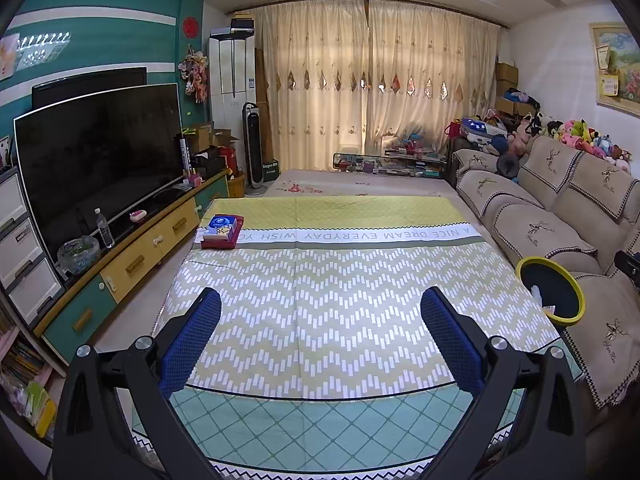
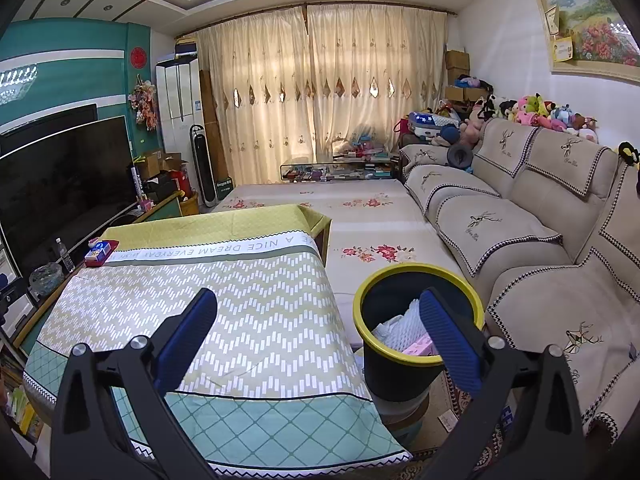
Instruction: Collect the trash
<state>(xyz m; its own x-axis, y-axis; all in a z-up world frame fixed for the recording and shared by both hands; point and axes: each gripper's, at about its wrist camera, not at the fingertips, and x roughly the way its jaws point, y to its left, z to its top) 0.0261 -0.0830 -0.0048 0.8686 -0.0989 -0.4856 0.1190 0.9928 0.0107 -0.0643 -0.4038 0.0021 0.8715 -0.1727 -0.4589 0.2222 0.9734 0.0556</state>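
I noted both grippers, left and right, spread wide and empty; the bin stood just beyond my right fingers, nearer that hand.

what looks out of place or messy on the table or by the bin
Little stands out. The tablecloth lies flat with only fold creases, and the red tissue box sits alone at its far left corner. The bin stands upright beside the table on a stack of round things, which looks a bit makeshift. White and pink trash is inside it.

Bin contents mostly hidden
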